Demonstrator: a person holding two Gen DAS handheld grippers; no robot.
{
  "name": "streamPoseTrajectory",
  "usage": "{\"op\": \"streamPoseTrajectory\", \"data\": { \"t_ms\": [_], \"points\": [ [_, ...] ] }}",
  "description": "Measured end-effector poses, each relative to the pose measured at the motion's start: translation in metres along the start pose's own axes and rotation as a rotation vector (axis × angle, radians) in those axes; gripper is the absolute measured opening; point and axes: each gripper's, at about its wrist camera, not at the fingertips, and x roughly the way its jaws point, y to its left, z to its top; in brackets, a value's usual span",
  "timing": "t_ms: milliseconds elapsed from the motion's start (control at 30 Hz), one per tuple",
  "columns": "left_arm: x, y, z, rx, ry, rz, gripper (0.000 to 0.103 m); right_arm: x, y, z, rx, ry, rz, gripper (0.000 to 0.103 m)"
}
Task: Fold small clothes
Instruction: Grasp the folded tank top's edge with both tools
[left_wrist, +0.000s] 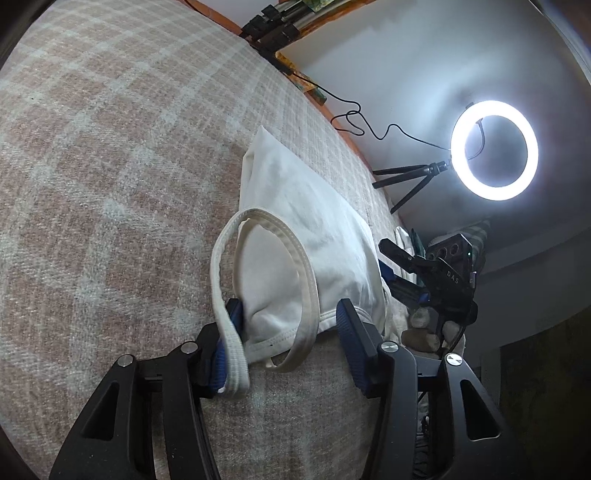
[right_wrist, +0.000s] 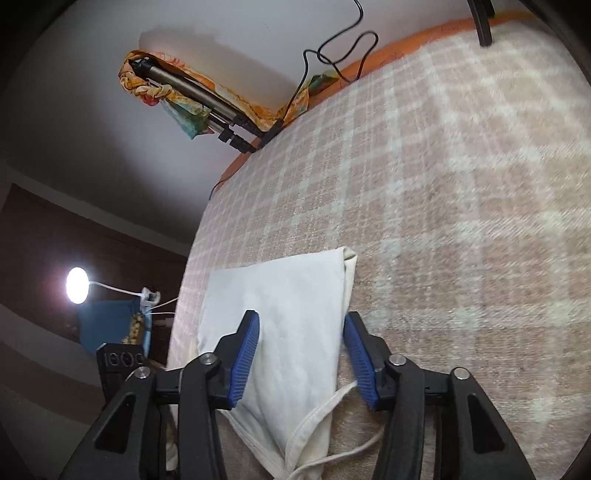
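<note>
A small white sleeveless garment (left_wrist: 295, 221) lies folded lengthwise on the checked blanket (left_wrist: 110, 147). My left gripper (left_wrist: 290, 314) is open, its blue pads either side of the strap end; a white strap loop (left_wrist: 229, 314) drapes over the left pad. In the right wrist view the same garment (right_wrist: 288, 306) lies between the open blue pads of my right gripper (right_wrist: 301, 325), with thin straps (right_wrist: 332, 402) trailing near the camera. The right gripper also shows in the left wrist view (left_wrist: 406, 266), at the garment's far side.
A lit ring light (left_wrist: 495, 149) on a small tripod stands at the bed's edge, with a black cable (left_wrist: 354, 118). A folded tripod (right_wrist: 199, 96) and coloured cloth lie by the wall. A small lamp (right_wrist: 77, 286) glows beyond the bed.
</note>
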Motion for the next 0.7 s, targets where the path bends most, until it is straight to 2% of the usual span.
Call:
{"op": "streamPoseTrajectory", "data": {
  "t_ms": [200,300,400,433,533,700],
  "points": [
    [0.006,0.003,0.005,-0.027,-0.006,-0.018,0.038,0.010,0.007,-0.002,-0.007,0.003,0.014,0.046],
    [0.009,0.000,0.006,-0.005,0.000,-0.009,0.032,0.015,0.009,-0.002,-0.007,0.006,0.007,0.038],
    [0.011,0.000,0.007,0.014,-0.002,0.010,0.024,0.018,0.011,-0.002,-0.004,0.002,0.003,0.034],
    [0.011,0.000,0.008,0.024,-0.002,0.021,0.020,0.018,0.012,-0.002,-0.009,0.001,-0.009,0.028],
    [0.011,-0.005,0.007,0.050,-0.010,0.055,0.018,0.019,0.015,-0.003,-0.017,-0.008,-0.052,0.013],
    [0.012,-0.017,0.004,0.130,-0.023,0.112,0.016,0.016,0.024,-0.004,-0.046,-0.027,-0.067,0.008]
  ]
}}
